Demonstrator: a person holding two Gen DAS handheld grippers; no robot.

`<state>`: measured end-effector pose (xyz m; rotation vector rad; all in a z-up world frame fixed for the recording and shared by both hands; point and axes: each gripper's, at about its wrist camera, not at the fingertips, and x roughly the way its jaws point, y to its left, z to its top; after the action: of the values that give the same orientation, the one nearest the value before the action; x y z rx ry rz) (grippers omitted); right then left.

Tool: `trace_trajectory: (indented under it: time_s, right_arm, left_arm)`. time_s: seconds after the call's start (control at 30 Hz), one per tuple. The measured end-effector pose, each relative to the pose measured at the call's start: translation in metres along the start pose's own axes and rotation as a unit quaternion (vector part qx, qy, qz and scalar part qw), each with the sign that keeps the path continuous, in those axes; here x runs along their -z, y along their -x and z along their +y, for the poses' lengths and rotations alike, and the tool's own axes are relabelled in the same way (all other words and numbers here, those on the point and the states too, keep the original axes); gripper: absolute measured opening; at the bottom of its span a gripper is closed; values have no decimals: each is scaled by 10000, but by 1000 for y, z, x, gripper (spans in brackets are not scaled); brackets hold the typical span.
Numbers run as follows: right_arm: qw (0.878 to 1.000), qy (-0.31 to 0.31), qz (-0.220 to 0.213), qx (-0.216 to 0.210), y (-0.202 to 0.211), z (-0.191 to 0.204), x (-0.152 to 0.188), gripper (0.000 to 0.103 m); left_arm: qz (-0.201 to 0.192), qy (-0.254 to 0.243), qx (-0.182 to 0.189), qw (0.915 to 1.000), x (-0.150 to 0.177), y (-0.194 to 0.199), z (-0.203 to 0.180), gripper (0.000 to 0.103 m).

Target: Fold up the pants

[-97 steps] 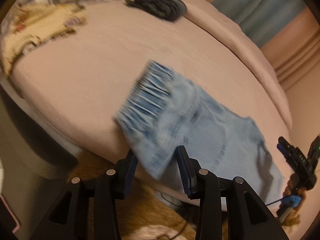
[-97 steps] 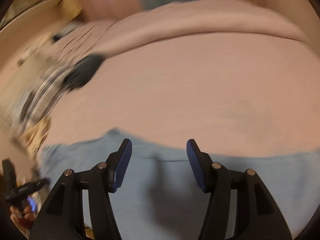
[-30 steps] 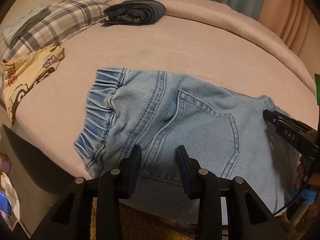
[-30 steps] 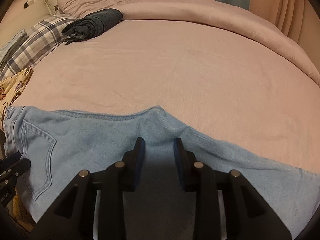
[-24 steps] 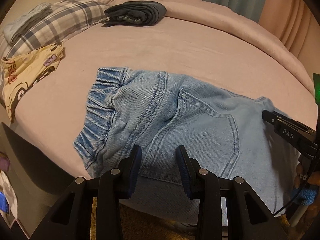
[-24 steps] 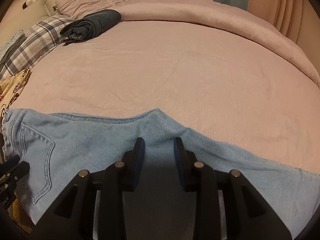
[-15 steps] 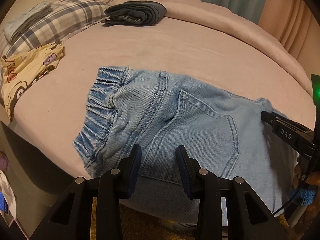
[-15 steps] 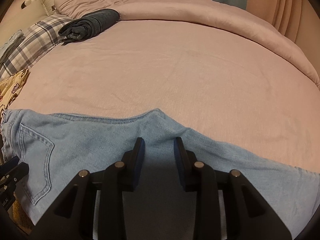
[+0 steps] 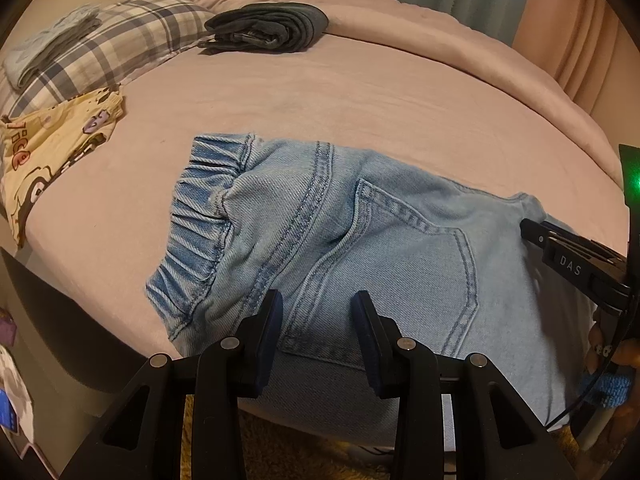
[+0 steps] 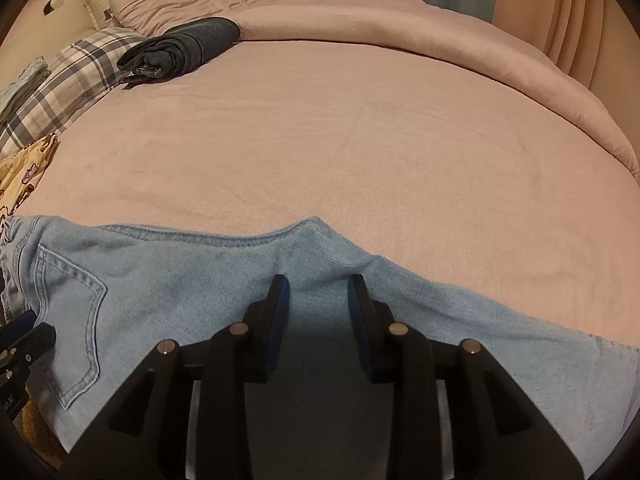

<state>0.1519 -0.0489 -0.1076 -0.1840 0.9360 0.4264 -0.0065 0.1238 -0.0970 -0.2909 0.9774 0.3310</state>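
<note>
Light-blue pants (image 9: 360, 240) laid flat along near edge of pink bed (image 10: 360, 140), waistband toward 9 o'clock, leg running to 3 o'clock. Left gripper (image 9: 318, 316) over seat area, right gripper (image 10: 316, 300) over crotch seam; both narrowly parted, holding nothing. Advised: pinch only the near edge layers, lift evenly together, fold toward 12 o'clock.

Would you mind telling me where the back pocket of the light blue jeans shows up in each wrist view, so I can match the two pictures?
Left wrist view: back pocket sits centre-right, just above the left gripper.
Right wrist view: back pocket lies at the lower left edge, far left of the right gripper.
Shared landmark: the folded dark jeans near the plaid pillow.
</note>
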Motion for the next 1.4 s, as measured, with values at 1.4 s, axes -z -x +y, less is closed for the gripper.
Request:
trace_trajectory:
  time_s: [1.4]
  right_arm:
    - [9969, -152, 285, -721, -1, -9, -29, 64]
  left_arm:
    - [-81, -59, 253, 9996, -35, 5, 15, 38]
